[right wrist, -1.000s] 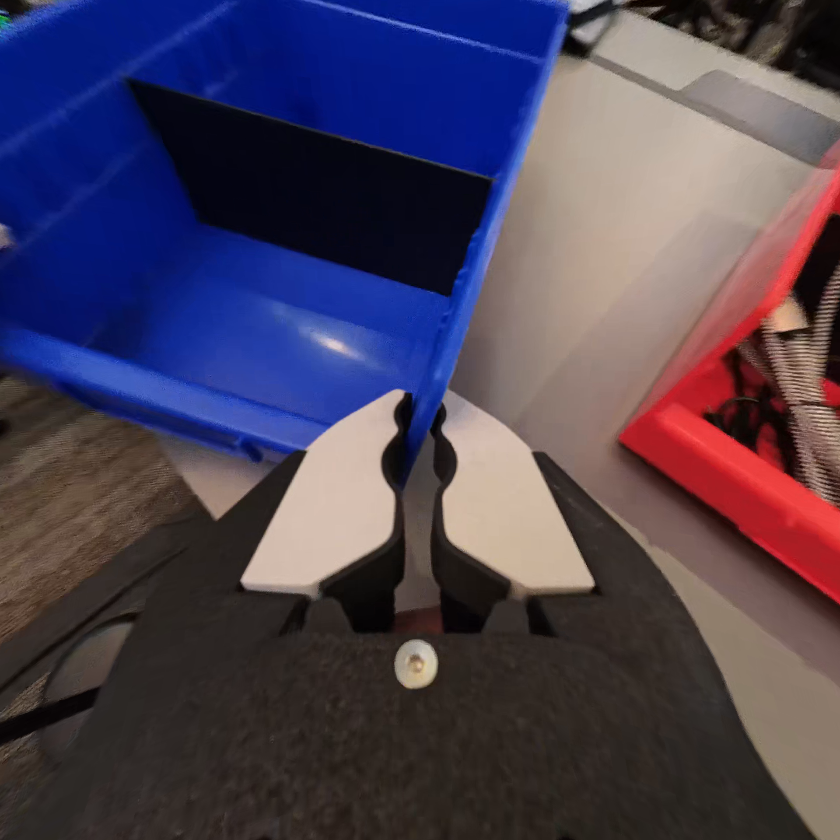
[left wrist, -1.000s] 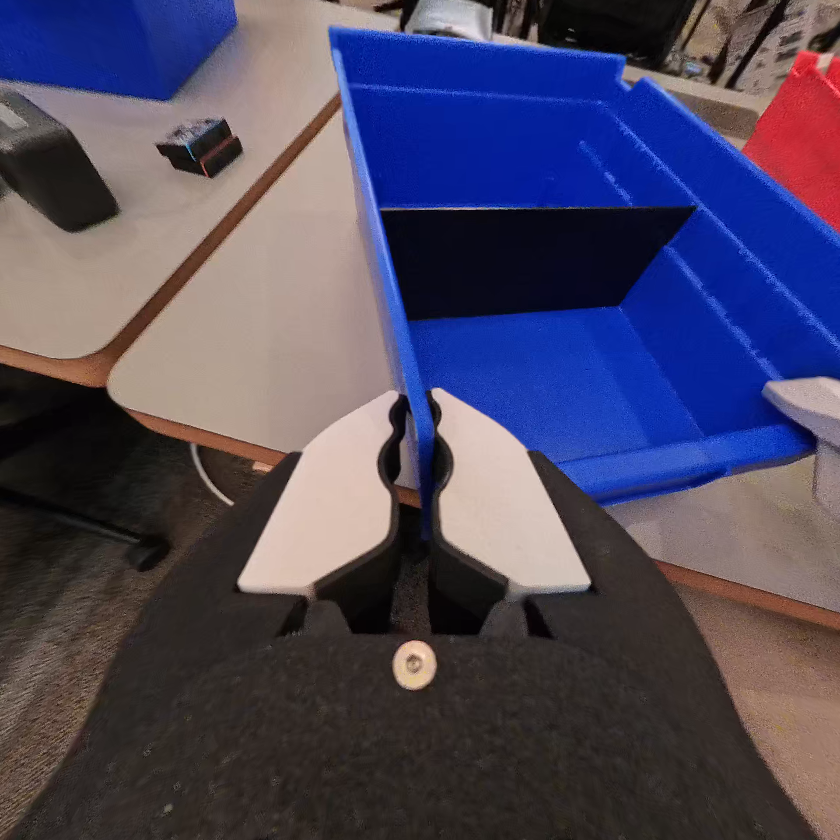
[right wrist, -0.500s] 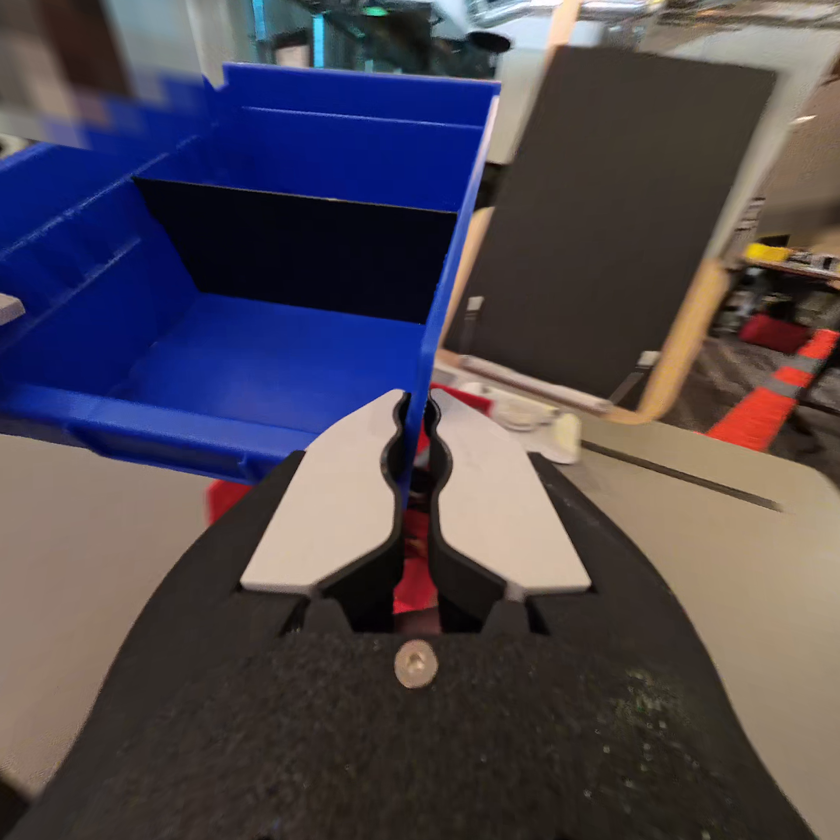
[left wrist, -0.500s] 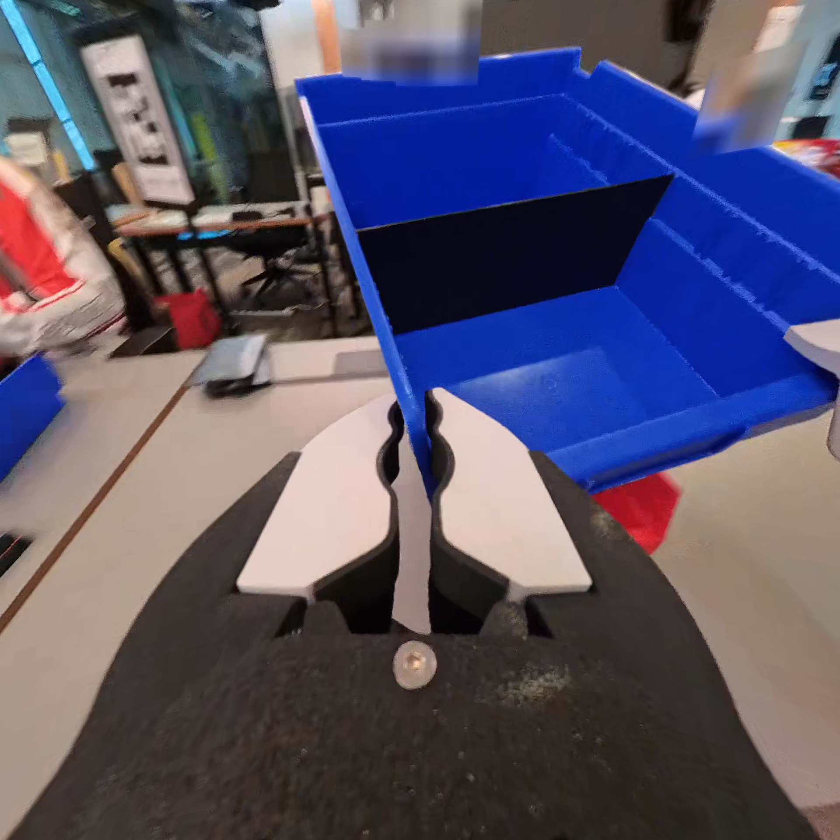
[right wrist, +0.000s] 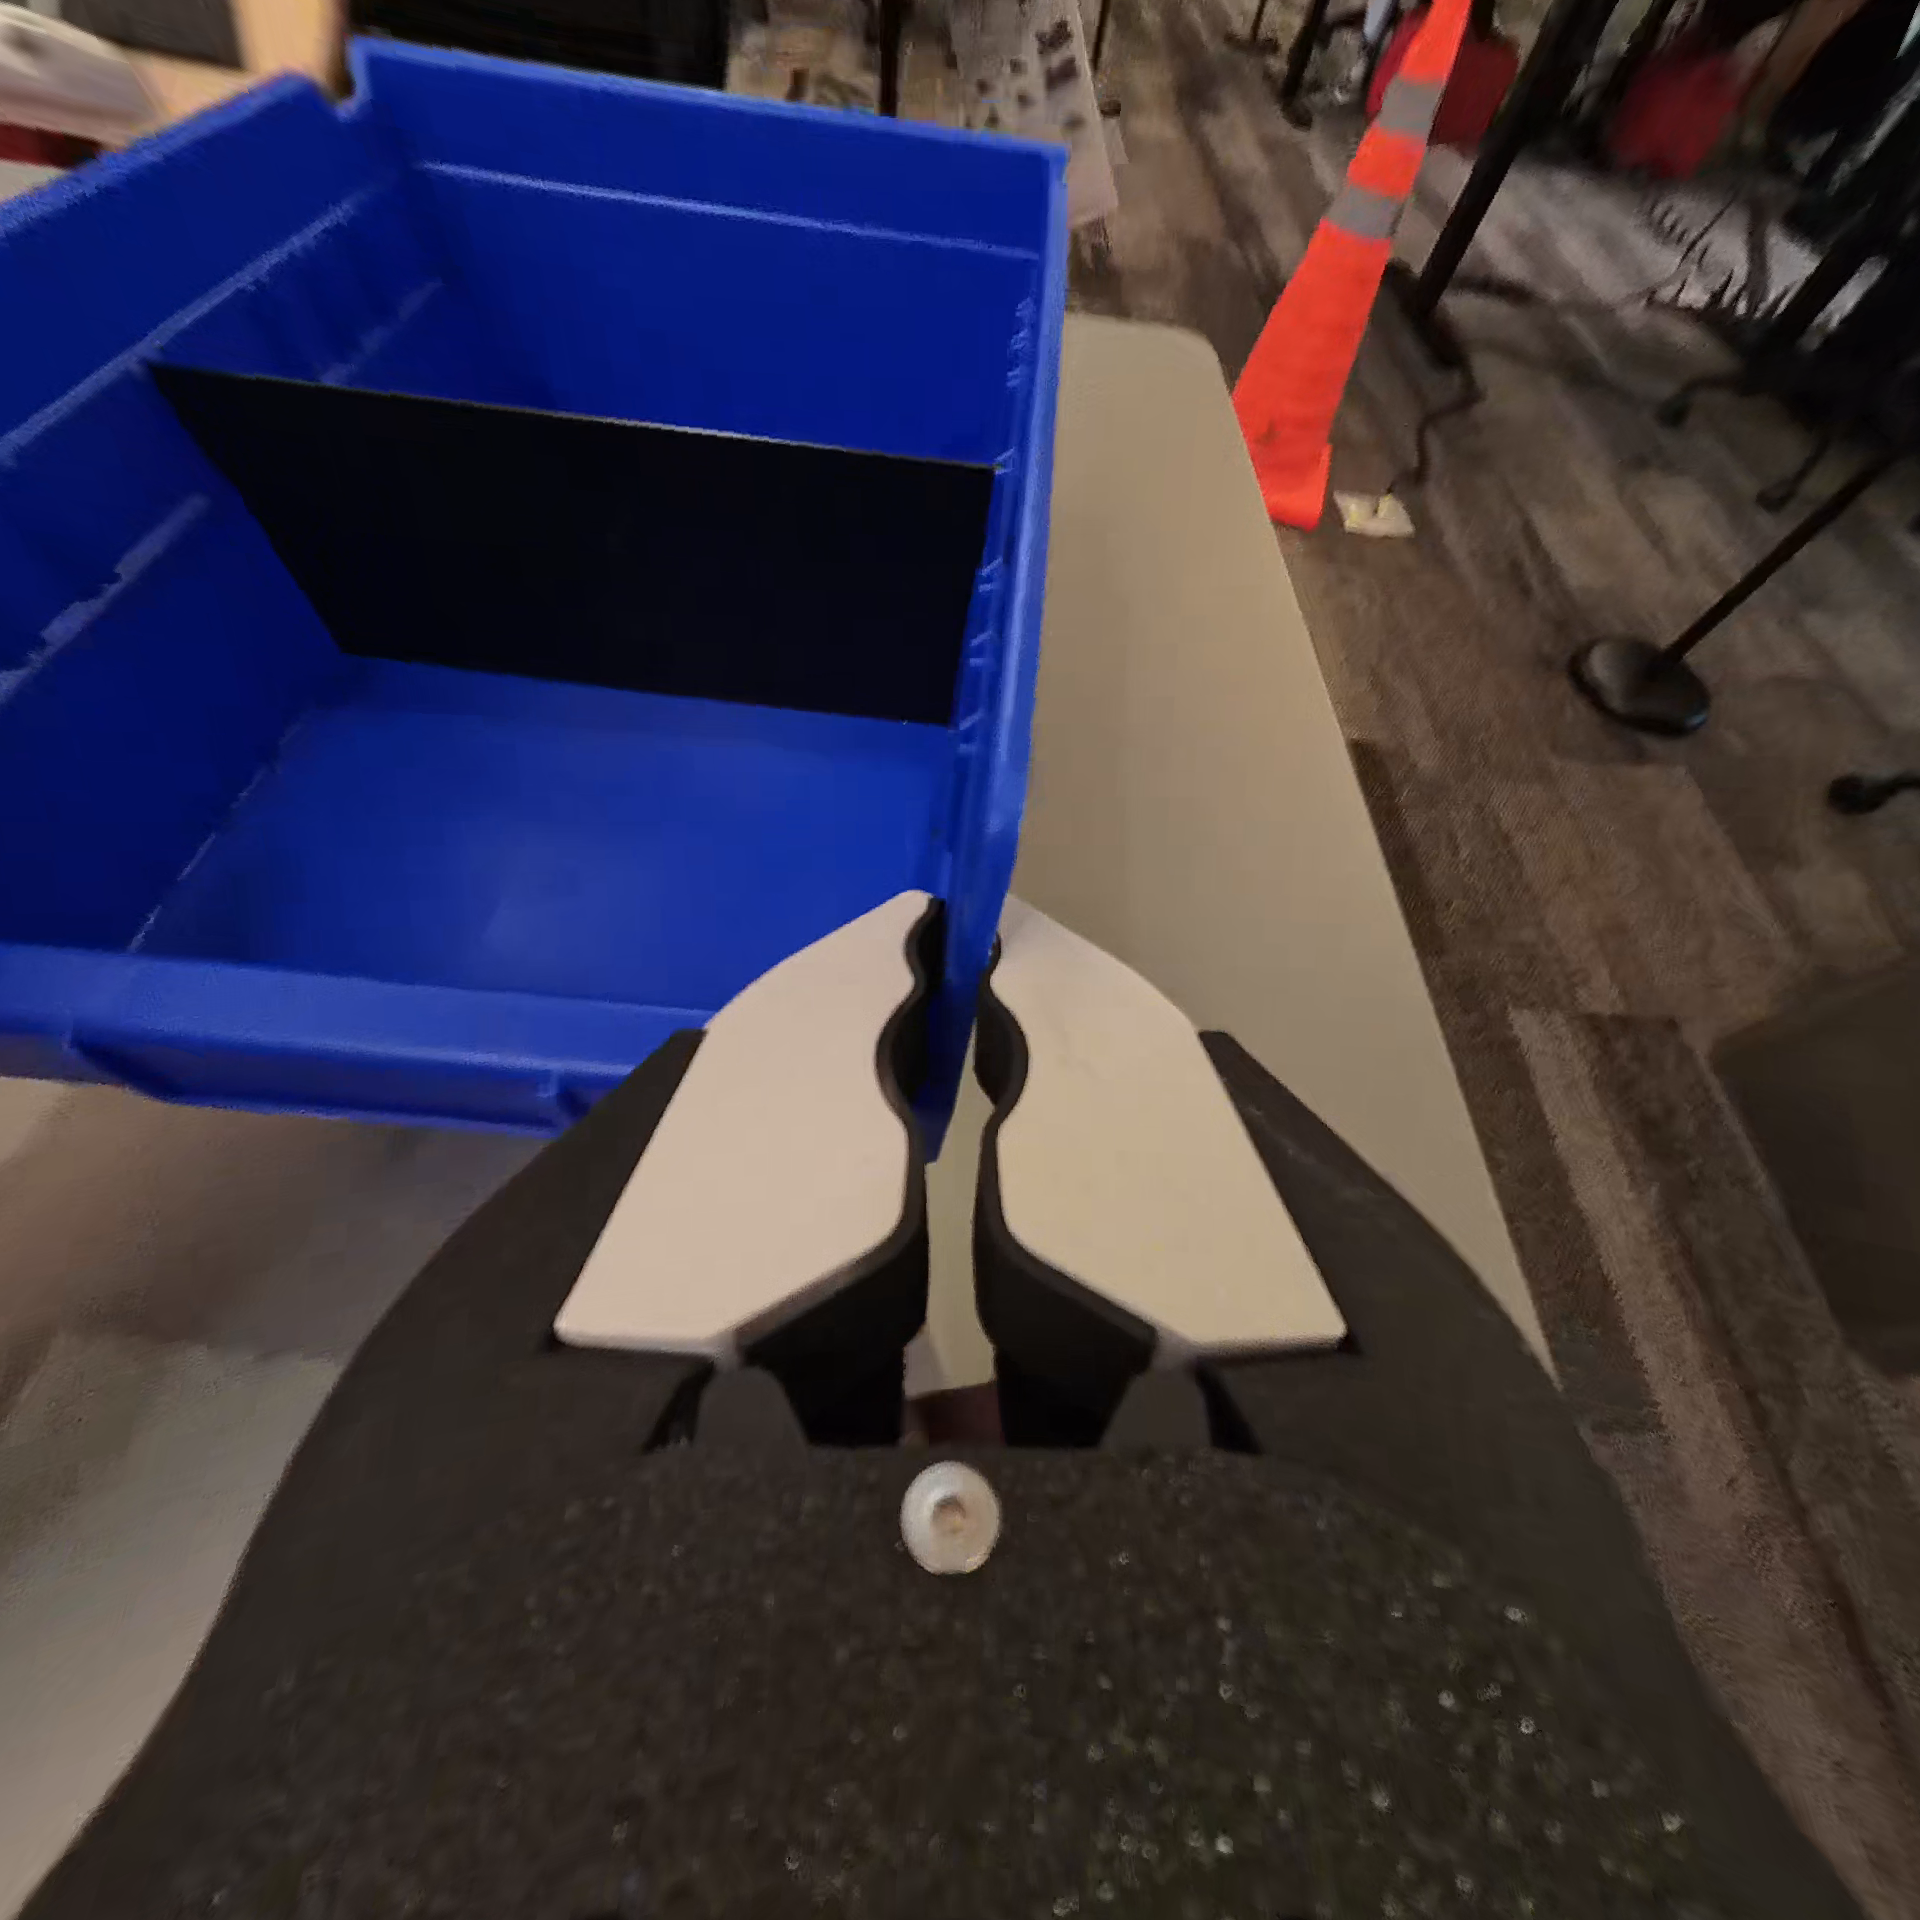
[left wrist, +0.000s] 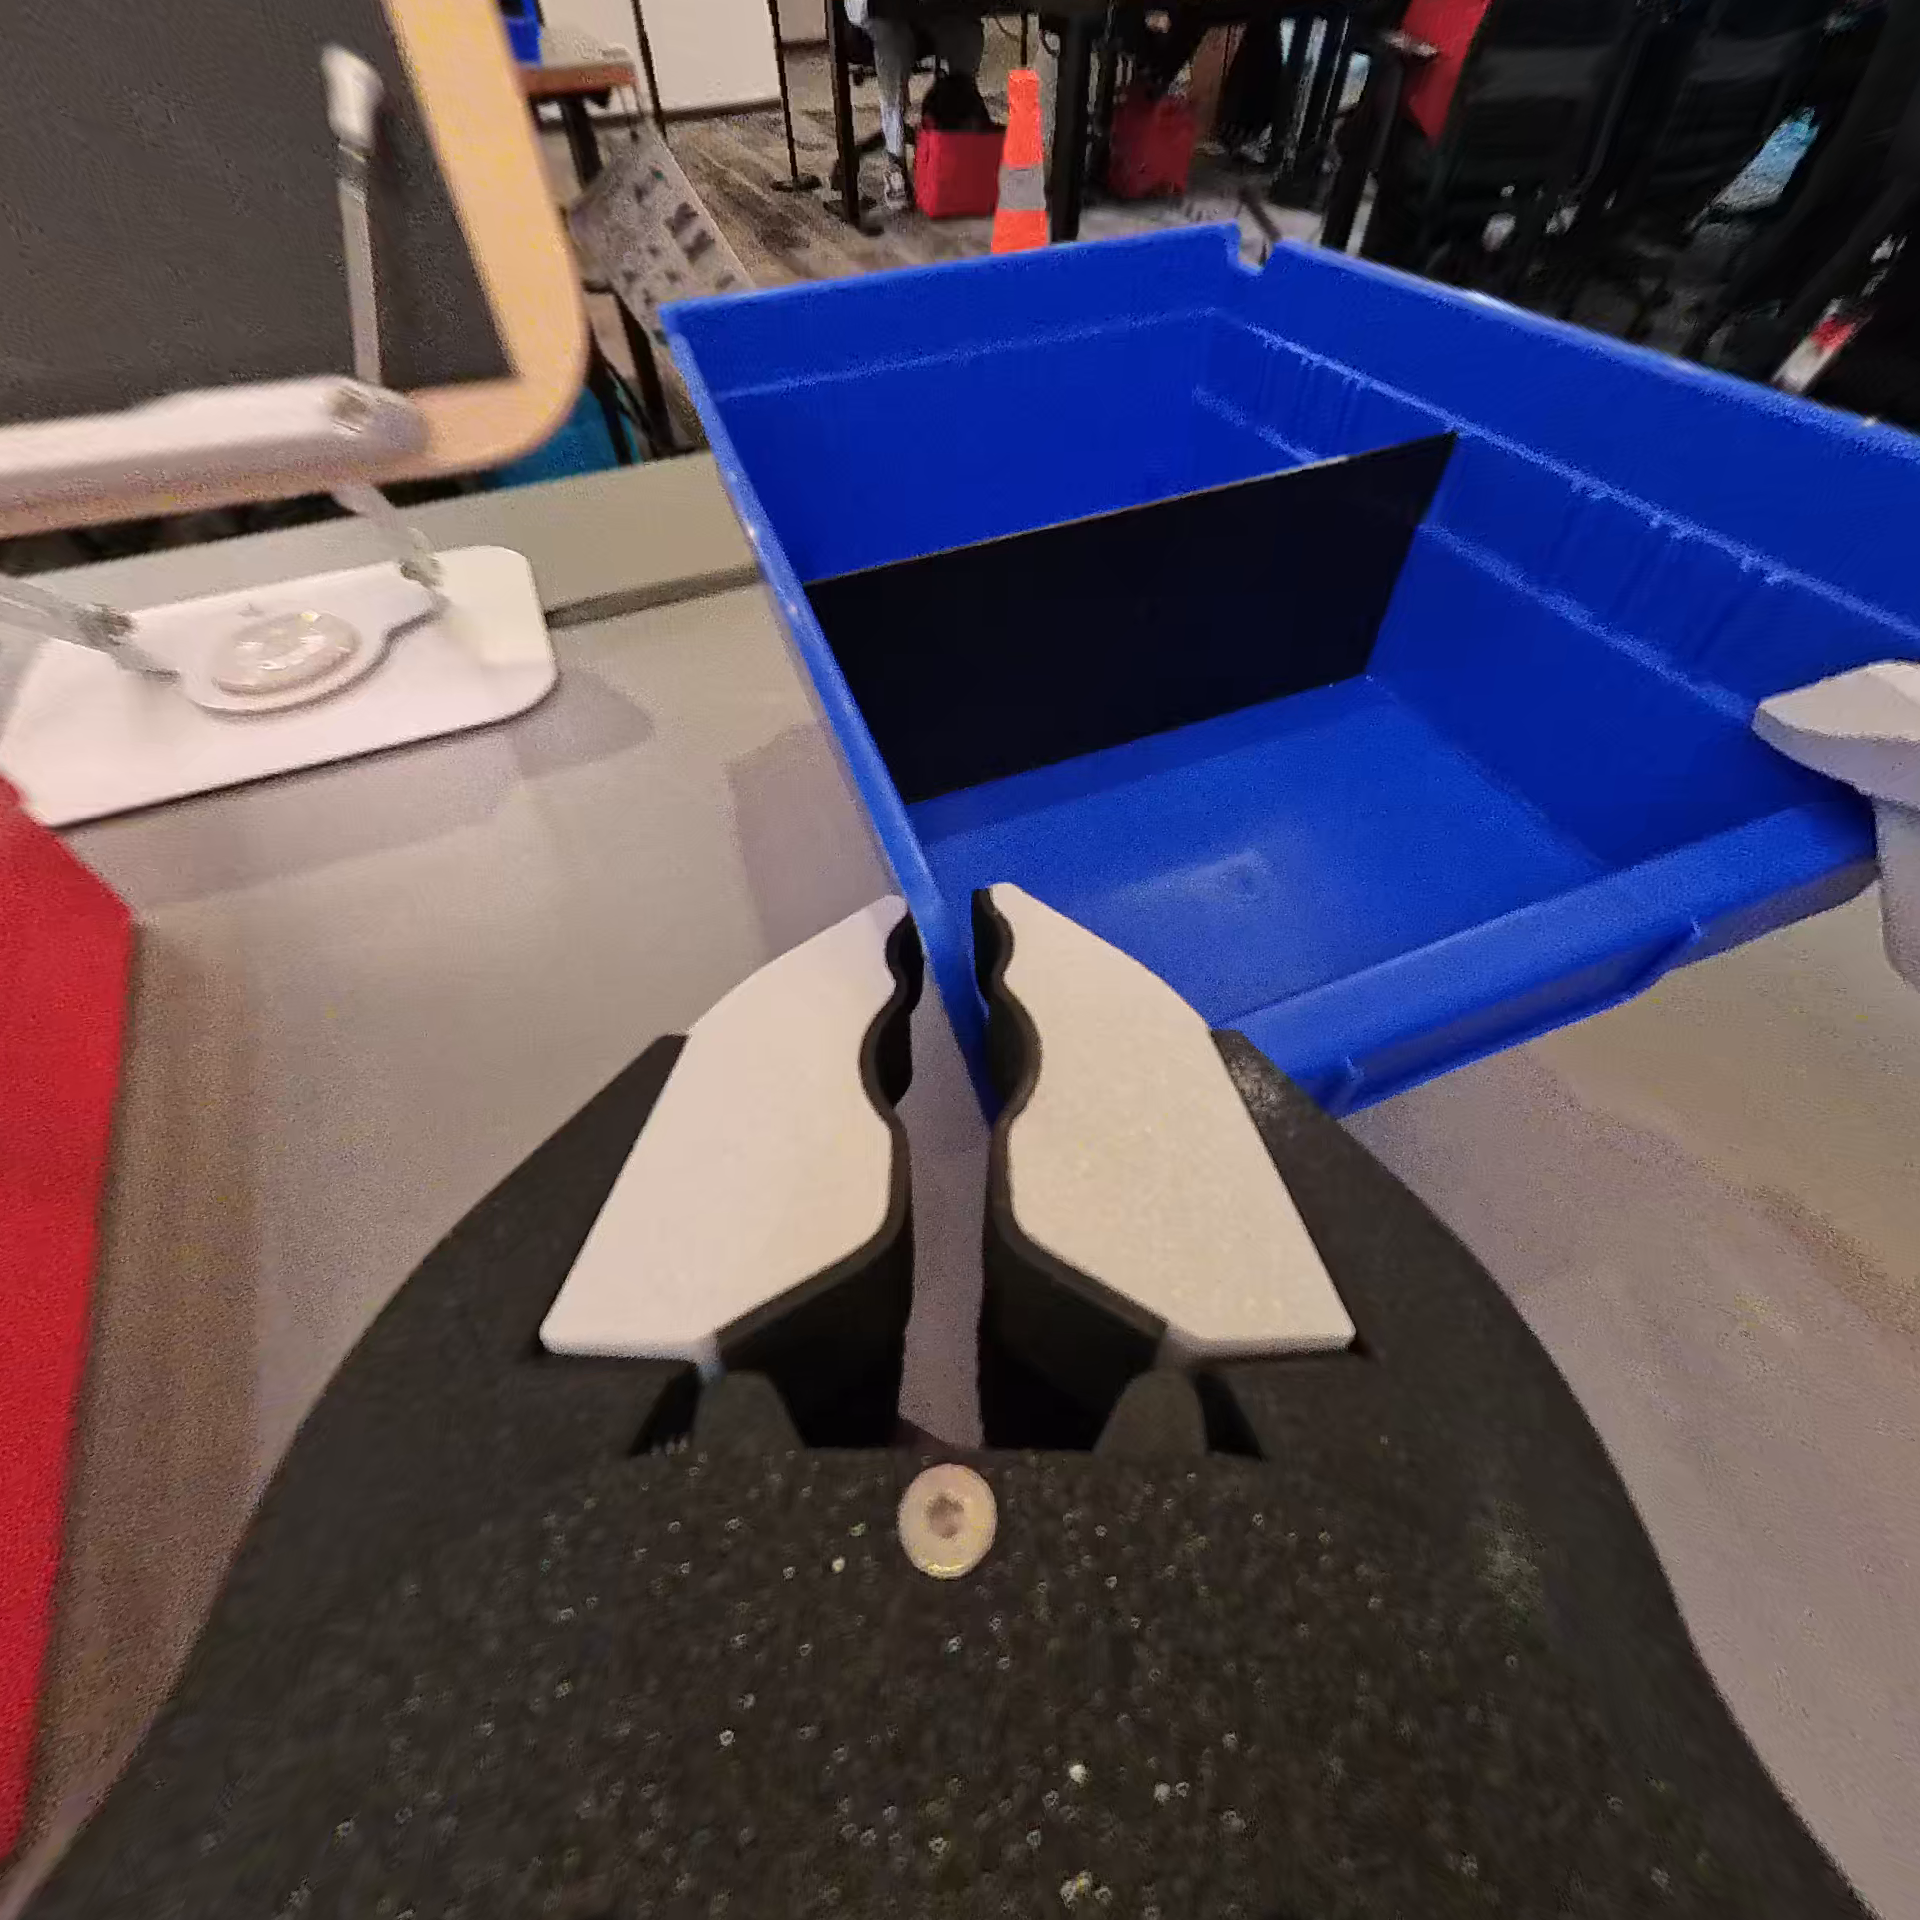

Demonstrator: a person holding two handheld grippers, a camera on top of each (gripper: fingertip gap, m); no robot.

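**Blue bin held at both front corners over a grey desk**

Grey desk surface (left wrist: 436, 1039) fills the foreground, with dark wood-look flooring, black stands and an orange traffic cone (right wrist: 1340, 270) beyond its far edge. Over the desk, a blue bin (left wrist: 1351, 914) with a black divider (left wrist: 1122, 613) across its middle is gripped from two sides. The left gripper (left wrist: 943, 940) is clenched on the bin's left wall at the front corner, one finger inside and one outside. The right gripper (right wrist: 964, 935) is clenched likewise on the right wall at the opposite front corner; its tip also shows at the right edge of the left wrist view. Pinching both side walls probably keeps the wide bin level and stops it twisting, which a single grip would likely allow. Whether the bin's base touches the desk cannot be told; its front lip appears raised. Both visible compartments look empty. Near the desk's far left corner sits a white stand base (left wrist: 281, 665), and something red (left wrist: 52, 1195) lies at the left edge.
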